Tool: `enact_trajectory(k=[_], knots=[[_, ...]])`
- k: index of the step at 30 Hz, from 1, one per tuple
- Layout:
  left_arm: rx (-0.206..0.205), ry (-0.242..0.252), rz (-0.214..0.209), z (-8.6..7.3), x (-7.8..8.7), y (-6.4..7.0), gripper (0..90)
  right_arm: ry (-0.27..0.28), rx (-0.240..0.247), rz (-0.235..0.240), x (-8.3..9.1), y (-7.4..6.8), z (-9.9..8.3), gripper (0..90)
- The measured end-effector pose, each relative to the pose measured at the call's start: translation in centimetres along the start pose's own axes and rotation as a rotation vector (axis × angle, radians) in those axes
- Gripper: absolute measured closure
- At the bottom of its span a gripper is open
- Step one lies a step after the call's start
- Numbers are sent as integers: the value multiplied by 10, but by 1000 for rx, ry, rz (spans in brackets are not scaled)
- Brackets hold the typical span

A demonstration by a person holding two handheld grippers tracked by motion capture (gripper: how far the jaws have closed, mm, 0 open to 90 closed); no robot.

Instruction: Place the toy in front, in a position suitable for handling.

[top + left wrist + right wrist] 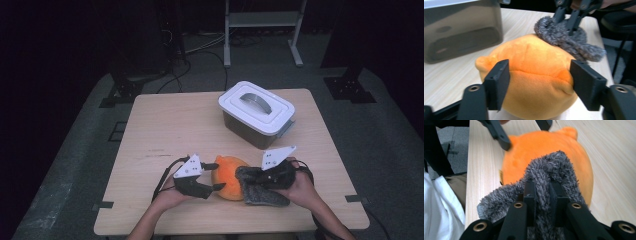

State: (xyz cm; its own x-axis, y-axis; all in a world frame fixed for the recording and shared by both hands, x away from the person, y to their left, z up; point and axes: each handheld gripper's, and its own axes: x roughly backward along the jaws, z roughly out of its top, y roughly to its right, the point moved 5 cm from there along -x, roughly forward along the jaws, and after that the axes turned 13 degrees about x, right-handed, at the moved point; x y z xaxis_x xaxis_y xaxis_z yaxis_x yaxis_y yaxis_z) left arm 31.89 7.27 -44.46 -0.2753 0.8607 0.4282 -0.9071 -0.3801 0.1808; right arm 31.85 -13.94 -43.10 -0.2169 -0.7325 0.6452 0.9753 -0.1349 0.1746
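I have the orange plush [229, 176] lying near the front edge of the table [170, 125], between my two grippers. My left gripper [216, 176] stands spread wide around the plush's left end — in the left gripper view the plush [534, 82] bulges up between the two black jaws, which flank it on either side; whether the pads actually press on it I cannot tell, though they look just beside the fabric rather than biting in. My right gripper [250, 176] is clenched on a grey fuzzy cloth [262, 192]: in the right gripper view the jaws pinch a raised fold of the cloth [549, 177] tight between them, and the fold drapes against the near side of the plush [534, 150]. From the left gripper view I see the cloth [569, 37] resting on the far top of the plush, with the right gripper [569, 23] coming down onto it from above. In the high view the rest of the cloth lies flat on the table just right of the plush, under my right hand [300, 187]. A lidded white box [256, 112] stands farther back, well apart from the plush.
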Motion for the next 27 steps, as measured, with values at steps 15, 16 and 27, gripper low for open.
enact_trajectory(k=[15,16,27], knots=[[-16,23,39,3,-5,1,458,56,55,31,2,-14,27,773],[-15,23,39,3,-4,1,456,45,71,36,-2,-17,28,773],[-11,16,57,-3,-1,-3,437,-51,55,55,-5,-15,4,770]])
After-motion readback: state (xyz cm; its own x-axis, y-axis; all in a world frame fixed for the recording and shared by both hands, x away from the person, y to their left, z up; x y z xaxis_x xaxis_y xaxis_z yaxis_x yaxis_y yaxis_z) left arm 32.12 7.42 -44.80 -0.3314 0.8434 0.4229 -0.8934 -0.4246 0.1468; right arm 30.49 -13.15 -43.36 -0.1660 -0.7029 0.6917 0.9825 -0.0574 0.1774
